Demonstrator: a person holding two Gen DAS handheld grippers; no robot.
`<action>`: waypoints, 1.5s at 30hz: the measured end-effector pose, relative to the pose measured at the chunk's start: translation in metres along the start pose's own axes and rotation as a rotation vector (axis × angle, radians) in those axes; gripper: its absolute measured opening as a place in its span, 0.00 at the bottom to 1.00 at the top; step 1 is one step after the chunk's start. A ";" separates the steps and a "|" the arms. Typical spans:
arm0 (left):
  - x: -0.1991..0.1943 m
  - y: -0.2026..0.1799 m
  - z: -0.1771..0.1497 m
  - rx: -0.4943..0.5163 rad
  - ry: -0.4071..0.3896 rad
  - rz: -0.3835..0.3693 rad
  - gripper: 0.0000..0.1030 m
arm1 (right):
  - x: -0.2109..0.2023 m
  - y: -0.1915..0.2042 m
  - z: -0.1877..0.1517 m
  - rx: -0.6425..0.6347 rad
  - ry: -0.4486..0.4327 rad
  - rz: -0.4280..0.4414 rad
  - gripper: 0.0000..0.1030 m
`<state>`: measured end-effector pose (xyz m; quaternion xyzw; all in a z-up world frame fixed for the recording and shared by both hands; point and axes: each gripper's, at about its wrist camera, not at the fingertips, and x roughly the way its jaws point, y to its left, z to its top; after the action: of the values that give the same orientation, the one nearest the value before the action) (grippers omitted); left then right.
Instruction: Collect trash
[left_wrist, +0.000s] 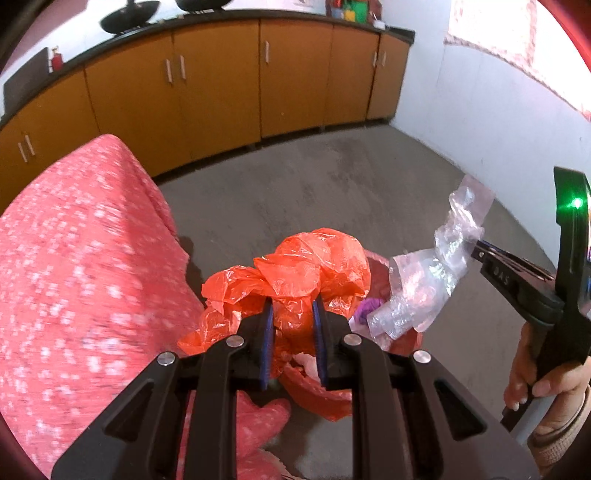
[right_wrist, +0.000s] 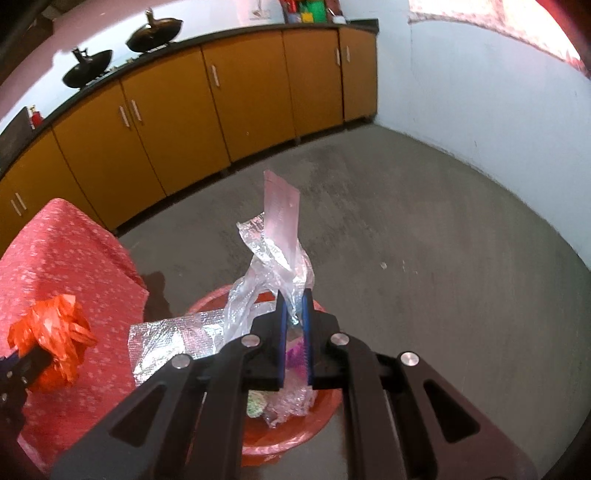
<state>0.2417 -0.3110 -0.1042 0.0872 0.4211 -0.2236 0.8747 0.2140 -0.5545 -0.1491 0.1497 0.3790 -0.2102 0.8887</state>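
Orange bag (left_wrist: 295, 273) pinched between left gripper (left_wrist: 293, 325) jaws — above bin (right_wrist: 295, 439).

Orange cabinet doors (right_wrist: 177, 122) with metal handles are running in a long arc from 9 to 1 o'clock under a dark countertop (right_wrist: 184, 42). Two black woks (right_wrist: 86, 72) are sitting on that counter around 11 o'clock, a small red extinguisher-like bottle (right_wrist: 34, 116) is standing at 10. Colourful containers (right_wrist: 306, 11) are crowding the counter's far end at 12, too blurred to identify. Grey concrete floor (right_wrist: 424, 240) is filling the middle and the 3 o'clock side. White wall (right_wrist: 480, 103) is closing the room at 2 o'clock. Pink speckled cloth (left_wrist: 74, 266) is draping over something at 8 to 9 o'clock, hanging down to the floor.
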 end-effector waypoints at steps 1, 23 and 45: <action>0.009 -0.004 -0.002 0.002 0.017 -0.004 0.18 | 0.007 -0.003 -0.003 0.002 0.011 -0.007 0.09; 0.095 -0.029 -0.016 0.004 0.174 -0.031 0.21 | 0.078 0.001 -0.024 -0.038 0.086 -0.016 0.14; 0.058 -0.002 0.009 -0.093 0.057 0.004 0.44 | 0.035 -0.005 -0.022 0.007 0.035 0.076 0.39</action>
<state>0.2791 -0.3343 -0.1434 0.0537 0.4555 -0.1996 0.8659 0.2196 -0.5589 -0.1900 0.1707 0.3880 -0.1750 0.8887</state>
